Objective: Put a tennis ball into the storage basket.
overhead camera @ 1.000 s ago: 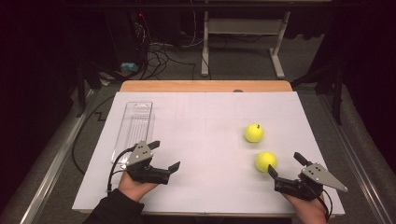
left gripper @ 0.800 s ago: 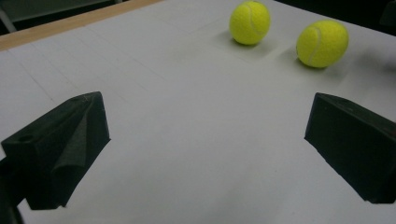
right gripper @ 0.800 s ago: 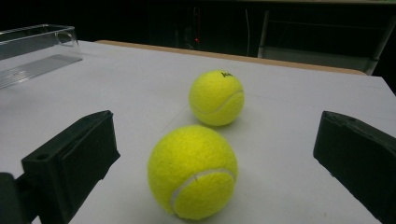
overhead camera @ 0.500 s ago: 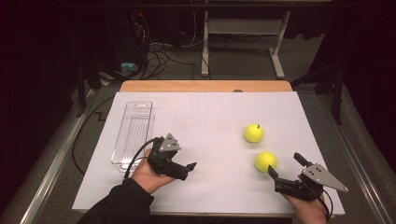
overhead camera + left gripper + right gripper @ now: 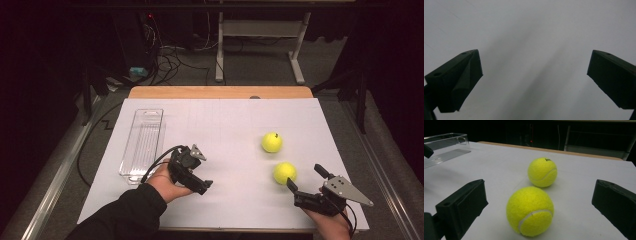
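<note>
Two yellow tennis balls lie on the white table cover at the right: the near ball (image 5: 285, 173) (image 5: 530, 211) and the far ball (image 5: 272, 142) (image 5: 542, 172). My right gripper (image 5: 304, 178) (image 5: 539, 205) is open just behind the near ball, which sits ahead of its jaws without touching them. My left gripper (image 5: 200, 174) (image 5: 534, 75) is open left of the table's middle, tilted down at the bare white cover, with nothing between its jaws.
A clear plastic tray (image 5: 142, 142) (image 5: 446, 142) lies lengthwise at the left, just left of my left hand. The white table cover (image 5: 225, 120) ends at a wooden back edge (image 5: 220, 92). Cables and stand legs are on the floor beyond.
My left gripper has moved right and a little forward from the tray's near end toward the table's middle, tipping downward. The right gripper and both balls have stayed put.
</note>
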